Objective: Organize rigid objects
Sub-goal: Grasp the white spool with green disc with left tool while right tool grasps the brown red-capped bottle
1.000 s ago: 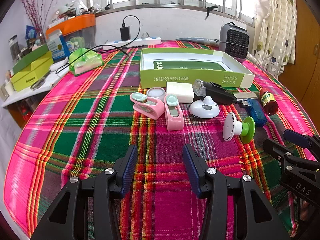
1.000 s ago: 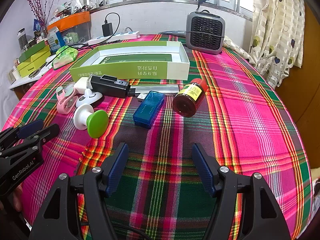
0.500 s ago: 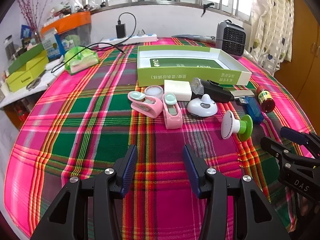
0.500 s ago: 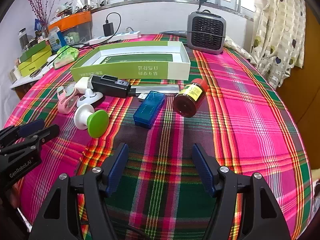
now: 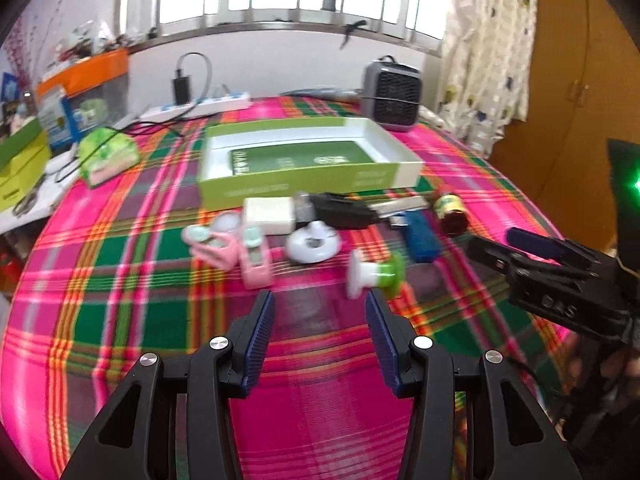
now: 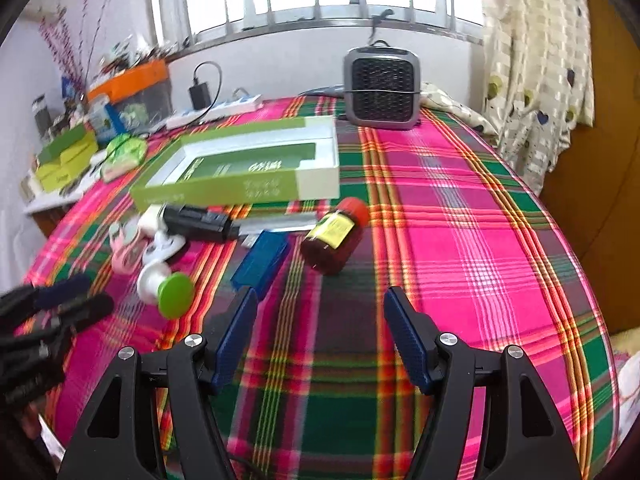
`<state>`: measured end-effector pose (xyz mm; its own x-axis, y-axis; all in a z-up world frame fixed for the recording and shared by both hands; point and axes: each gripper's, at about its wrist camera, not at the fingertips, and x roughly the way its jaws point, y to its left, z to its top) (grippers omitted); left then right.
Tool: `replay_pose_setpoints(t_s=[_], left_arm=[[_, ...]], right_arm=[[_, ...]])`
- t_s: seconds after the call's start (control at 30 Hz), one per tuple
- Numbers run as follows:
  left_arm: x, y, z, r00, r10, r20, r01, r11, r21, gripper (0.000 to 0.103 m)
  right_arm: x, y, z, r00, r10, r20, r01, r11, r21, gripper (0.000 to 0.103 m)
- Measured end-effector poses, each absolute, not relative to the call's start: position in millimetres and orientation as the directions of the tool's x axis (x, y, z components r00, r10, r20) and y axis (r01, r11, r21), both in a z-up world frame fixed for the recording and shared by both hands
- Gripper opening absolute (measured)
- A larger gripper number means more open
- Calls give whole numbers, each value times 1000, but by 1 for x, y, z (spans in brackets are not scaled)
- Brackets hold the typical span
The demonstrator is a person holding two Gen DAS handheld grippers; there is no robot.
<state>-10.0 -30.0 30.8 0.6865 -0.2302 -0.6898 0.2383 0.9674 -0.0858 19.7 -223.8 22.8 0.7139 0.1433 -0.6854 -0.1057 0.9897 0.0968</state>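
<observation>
only the right view shows the red-capped brown jar's [image 6: 334, 242] yellow label; both hand-held grippers [image 5: 318, 334] [image 6: 318, 334] spread wide, holding nothing

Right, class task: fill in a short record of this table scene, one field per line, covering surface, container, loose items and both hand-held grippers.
surface: table with plaid cloth
container: open green-and-white box, only a printed green sheet seen inside
loose items: red-capped bottle on its side, blue case, green-and-white stamp, two pink clips
left hand-held gripper: open, holding nothing
right hand-held gripper: open, holding nothing
</observation>
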Motion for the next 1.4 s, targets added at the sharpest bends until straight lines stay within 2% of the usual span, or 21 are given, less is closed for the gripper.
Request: replay_pose_setpoints(t_s=[0.33, 0.77, 1.23, 1.33, 1.4], left_arm=[[-2, -59, 32, 661, -270, -701, 313, 947, -70, 46], [17, -68, 23, 654, -202, -729, 273, 962, -22, 46], [29, -66, 16, 626, -207, -752, 262, 964, -47, 45], [31, -65, 14, 619, -218, -755, 265, 962, -60, 43], [30, -66, 14, 621, -218, -753, 269, 961, -57, 36]], right_arm=[[40, -239, 27, 703, 161, -693, -94, 987, 134, 66], [67, -235, 26, 683, 206, -701, -108, 977, 181, 66], [88, -241, 14, 638, 129, -759, -29, 989, 144, 66], [90, -242, 11, 623, 127, -772, -20, 989, 147, 66], [89, -243, 11, 630, 116, -768, -18, 991, 135, 66]])
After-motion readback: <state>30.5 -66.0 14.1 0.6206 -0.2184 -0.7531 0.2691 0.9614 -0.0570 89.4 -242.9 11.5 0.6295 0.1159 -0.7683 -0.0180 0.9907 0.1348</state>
